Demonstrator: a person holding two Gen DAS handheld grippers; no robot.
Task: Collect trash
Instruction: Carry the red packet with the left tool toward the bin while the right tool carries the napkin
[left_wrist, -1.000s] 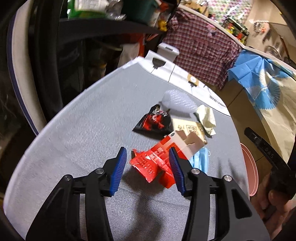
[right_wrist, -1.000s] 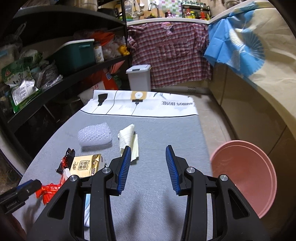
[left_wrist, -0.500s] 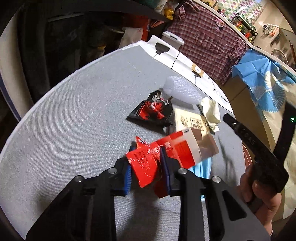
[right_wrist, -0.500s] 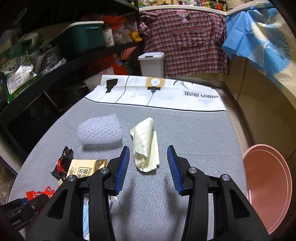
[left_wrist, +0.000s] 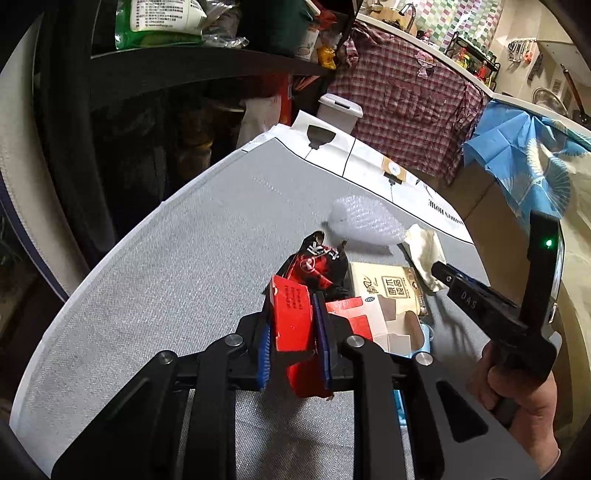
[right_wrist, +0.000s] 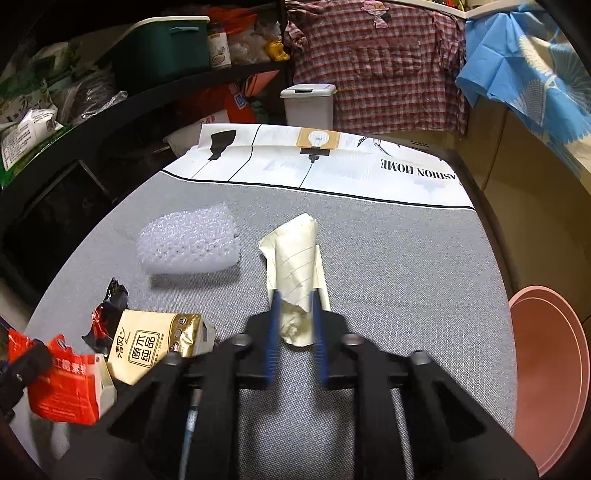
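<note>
- The left gripper is clamped on a red wrapper, its blue pads pressing both sides of the crumpled foil, which is raised off the grey table.
- Just right of the red wrapper lies a red-and-white carton with its flaps open.
- Behind the carton sits a beige tissue pack, and a black-and-red snack wrapper lies at that pack's left.
- The right gripper is closed around the near end of a crumpled cream paper, which rests on the table to the right of the tissue pack; both pads touch the paper.
- A wad of white bubble wrap lies left of the cream paper and beyond the tissue pack.
- A pink basin stands off the table's right edge, well apart from the paper.
- Past the bubble wrap, a white printed cloth covers the table's far end, and a small grey bin stands behind it.
</note>
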